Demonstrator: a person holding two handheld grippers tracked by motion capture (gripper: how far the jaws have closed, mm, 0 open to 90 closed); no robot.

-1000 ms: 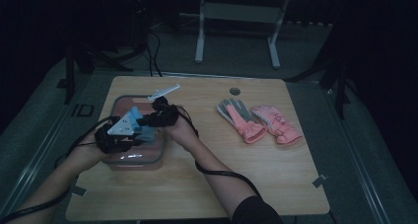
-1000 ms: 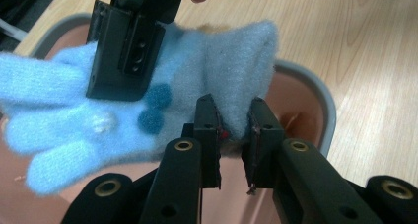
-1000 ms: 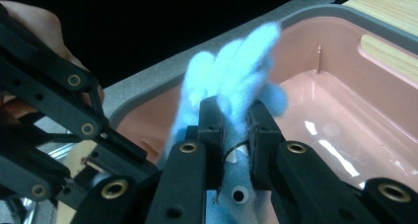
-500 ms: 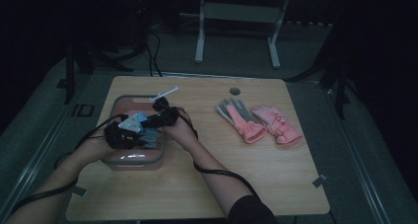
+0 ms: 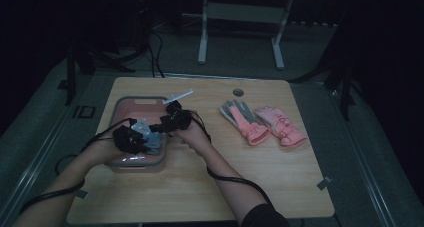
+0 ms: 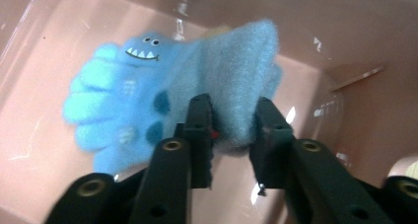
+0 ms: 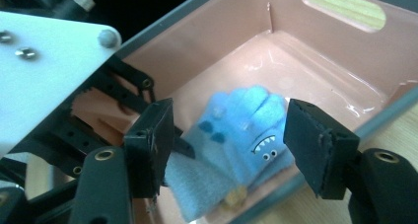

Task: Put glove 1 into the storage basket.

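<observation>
Glove (image 6: 148, 100), blue, fleece, monster face w/ teeth & eyes: inside pink bin (image 5: 125, 107), held above the floor, cuff end toward L gripper (image 5: 131, 139). In the left gripper view, cuff sits between the two black fingers (image 6: 199, 120), both pads pressing on it; jaws have just been opening slightly, glove not yet dropped. Fingertip end of glove points away, toward bin's far wall.

R gripper (image 7: 226, 145): fingers (image 7: 315, 145) wide, either side of glove, no contact seen; jaws have just been opening, glove between them but not clamped. In the high view, R gripper (image 5: 172, 123) is at bin's right rim, just beside L gripper, both over the bin.

Bin: pink inside, grey rim, slot handle in far wall; on table (image 5: 210, 187), left half. Glossy floor; small tan item under glove, can't tell what.

Gloves, pink pair (image 5: 262, 124): flat on table, right of centre, well apart from bin; one w/ grey palm, touching or nearly so.

Syringe-like white item (image 5: 177, 96): on table just behind bin's far right corner; too small to be sure.

Round hole/grommet (image 5: 238, 92): table, far edge.

Forearms enter from bottom; cables trail from both grippers.
</observation>
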